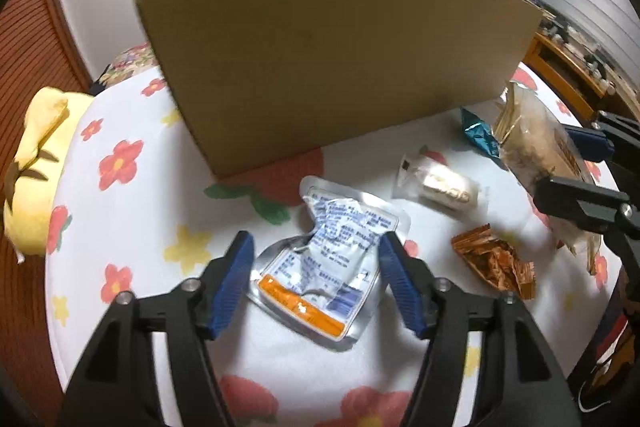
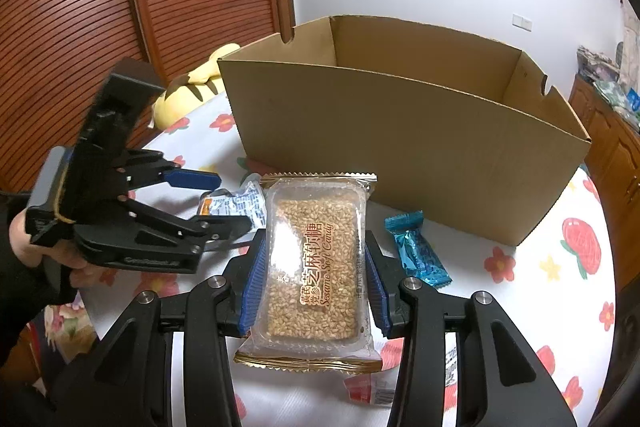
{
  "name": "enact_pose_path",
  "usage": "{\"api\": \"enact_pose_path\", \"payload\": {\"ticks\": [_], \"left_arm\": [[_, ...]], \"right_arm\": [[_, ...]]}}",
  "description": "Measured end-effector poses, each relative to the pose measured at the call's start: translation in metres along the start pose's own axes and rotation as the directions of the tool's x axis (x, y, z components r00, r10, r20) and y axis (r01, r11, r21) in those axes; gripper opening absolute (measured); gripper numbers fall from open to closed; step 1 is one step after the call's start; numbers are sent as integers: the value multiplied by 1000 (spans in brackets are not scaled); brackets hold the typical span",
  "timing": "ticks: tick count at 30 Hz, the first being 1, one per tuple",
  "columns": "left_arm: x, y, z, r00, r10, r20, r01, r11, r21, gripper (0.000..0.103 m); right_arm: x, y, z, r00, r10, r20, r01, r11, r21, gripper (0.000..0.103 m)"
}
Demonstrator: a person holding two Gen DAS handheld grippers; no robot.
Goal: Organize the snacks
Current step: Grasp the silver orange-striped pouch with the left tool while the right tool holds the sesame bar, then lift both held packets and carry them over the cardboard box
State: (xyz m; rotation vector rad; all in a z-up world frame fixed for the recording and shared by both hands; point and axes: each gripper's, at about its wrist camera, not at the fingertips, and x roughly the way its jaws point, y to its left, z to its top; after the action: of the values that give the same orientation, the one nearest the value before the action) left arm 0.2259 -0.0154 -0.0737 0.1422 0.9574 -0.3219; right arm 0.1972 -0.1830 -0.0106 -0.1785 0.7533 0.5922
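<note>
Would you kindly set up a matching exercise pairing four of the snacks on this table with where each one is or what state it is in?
Things:
1. sesame candy pack
2. silver pouch
3. blue candy
4. orange wrapper

Places or states:
A. lying on the cloth between the open left tongs, not pinched
B. crumpled on the cloth, right of the silver pouch
C. clamped upright in the right tongs
D. on the cloth near the cardboard box, right of the sesame pack

Pairs: 1-C, 2-A, 3-D, 4-B
</note>
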Motion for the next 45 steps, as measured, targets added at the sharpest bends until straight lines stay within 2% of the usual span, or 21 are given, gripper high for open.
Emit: {"api": "enact_pose_path", "payload": {"ticks": [1,10,15,17,19,22,24,33,38,45], "left_arm": [[3,0,0,1000,-5,-8,5,1000,6,75],[17,2,7,999,-31,-14,32,998,54,83],[16,-8,9,999,-47,-26,49,995,82,83],[14,-11,7,998,-52,-31,55,995,89,81],[9,-12,3,998,-57,-29,60,994,92,65],[3,-15,0,998,-55,-28,57,994,95,54],[0,-18,-4,998,-51,-24,53,993,104,50],[-15,-22,-23,999,-20,34,17,996,87,49],[-29,-27,-16,996,-26,82,20,997,72,49],[-71,-25,-1,983,-51,174,39,997,70,49]], "right_arm": [[0,0,0,1000,0,0,0,1000,-1,45],[0,0,-1,1000,1,-1,-1,1000,3,45],[-1,1,-2,1000,3,-5,-3,1000,0,45],[0,-1,-2,1000,3,-7,-3,1000,3,45],[1,-2,-2,1000,2,-9,-2,1000,6,45],[1,-3,-2,1000,2,-11,-1,1000,11,45],[0,-3,-2,1000,2,-10,-2,1000,12,45],[0,-4,0,1000,1,-8,-1,1000,12,45],[-3,-6,2,1000,0,-3,0,1000,14,45],[-16,-9,10,1000,-5,27,4,1000,14,45]]}}
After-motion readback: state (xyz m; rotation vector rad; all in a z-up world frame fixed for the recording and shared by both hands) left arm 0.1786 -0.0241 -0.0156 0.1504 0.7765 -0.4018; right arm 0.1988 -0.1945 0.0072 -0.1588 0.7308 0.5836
